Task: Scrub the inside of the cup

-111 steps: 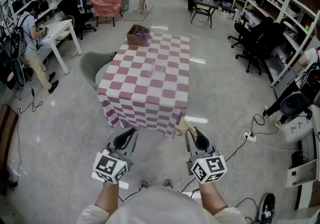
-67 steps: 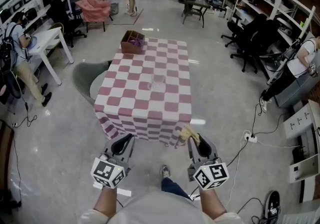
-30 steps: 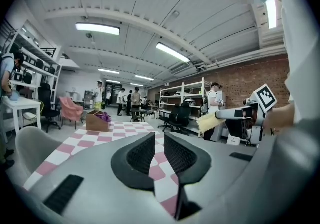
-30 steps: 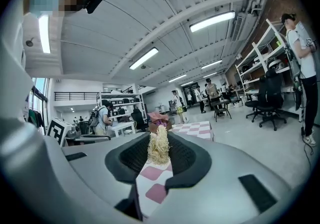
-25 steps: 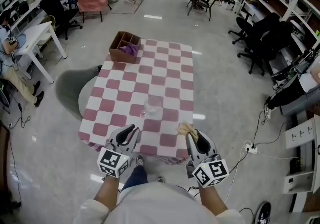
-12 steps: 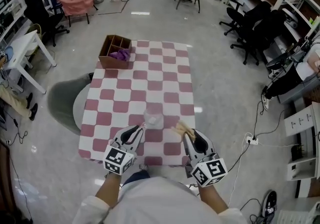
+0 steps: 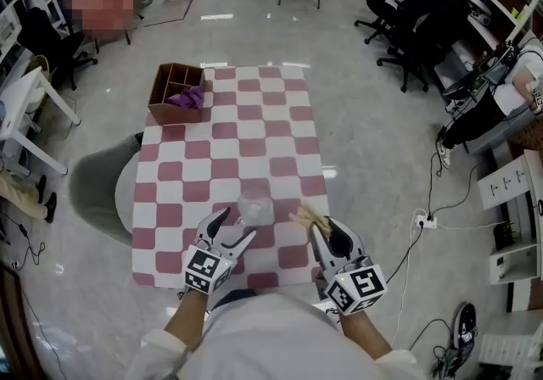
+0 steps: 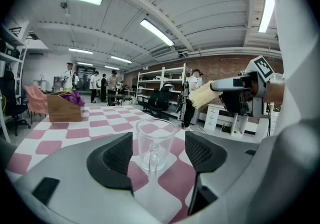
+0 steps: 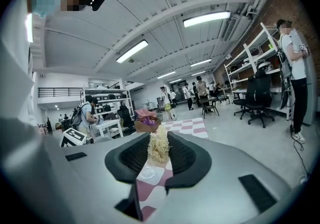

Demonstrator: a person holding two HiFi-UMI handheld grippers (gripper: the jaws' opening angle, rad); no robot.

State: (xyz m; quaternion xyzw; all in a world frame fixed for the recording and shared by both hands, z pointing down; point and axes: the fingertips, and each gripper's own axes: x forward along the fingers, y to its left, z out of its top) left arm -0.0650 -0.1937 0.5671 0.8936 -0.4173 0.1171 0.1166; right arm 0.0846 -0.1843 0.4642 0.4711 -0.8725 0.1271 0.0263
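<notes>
The checkered surface carries a wooden box at its far corner and the clear cup upright near the front; the left gripper has just been spreading its fingers, released, with the cup just ahead of the gap, ungripped; the right gripper clenches a straw-coloured scrubber; best to clamp the cup's wall squarely and steady it before the scrubber goes in

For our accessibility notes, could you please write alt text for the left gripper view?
A clear handled cup stands upright on a pink-and-white checked tablecloth, framed between the jaws of the left gripper, which have just been opening and do not touch it. At right, the right gripper holds a pale fibrous scrubber.
</notes>
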